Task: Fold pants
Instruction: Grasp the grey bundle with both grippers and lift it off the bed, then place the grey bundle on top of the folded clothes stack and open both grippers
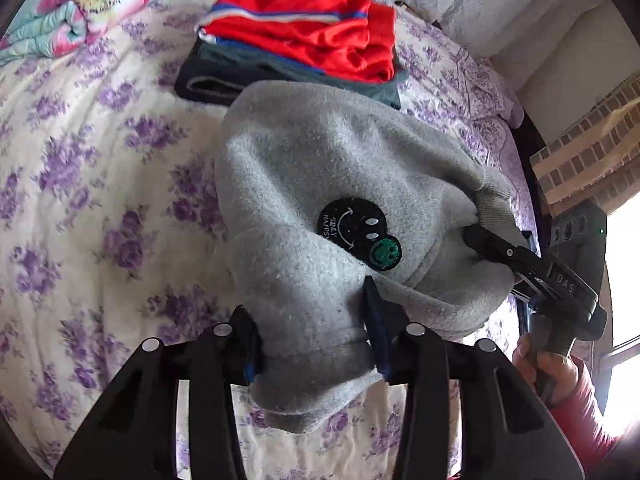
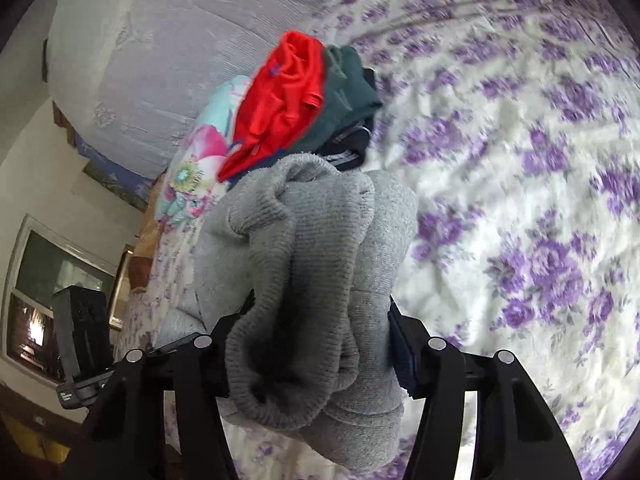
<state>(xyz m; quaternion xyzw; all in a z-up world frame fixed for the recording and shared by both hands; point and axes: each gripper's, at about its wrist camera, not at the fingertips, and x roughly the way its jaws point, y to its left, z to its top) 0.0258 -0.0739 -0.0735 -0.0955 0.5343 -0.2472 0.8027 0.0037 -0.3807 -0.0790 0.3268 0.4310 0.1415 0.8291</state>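
Grey fleece pants (image 1: 320, 168) with a black smiley patch (image 1: 356, 232) lie bunched and doubled over on the flowered bedspread (image 1: 80, 160). My left gripper (image 1: 312, 340) is shut on their near cuffed end, with fabric filling the gap between its fingers. Off to the right, my right gripper (image 1: 480, 240) pinches the ribbed waistband end, held by a person's hand (image 1: 552, 364). In the right wrist view the same pants (image 2: 320, 240) hang as a thick wad between the right gripper's (image 2: 320, 332) fingers, drooping below them. The pad faces are hidden by cloth.
A stack of folded clothes with a red garment (image 1: 304, 32) on top sits just beyond the pants, also visible as a red garment (image 2: 280, 100) in the right wrist view. A flowered quilt (image 1: 80, 4) lies at the far left. The bed's edge (image 1: 528, 160) runs close on the right.
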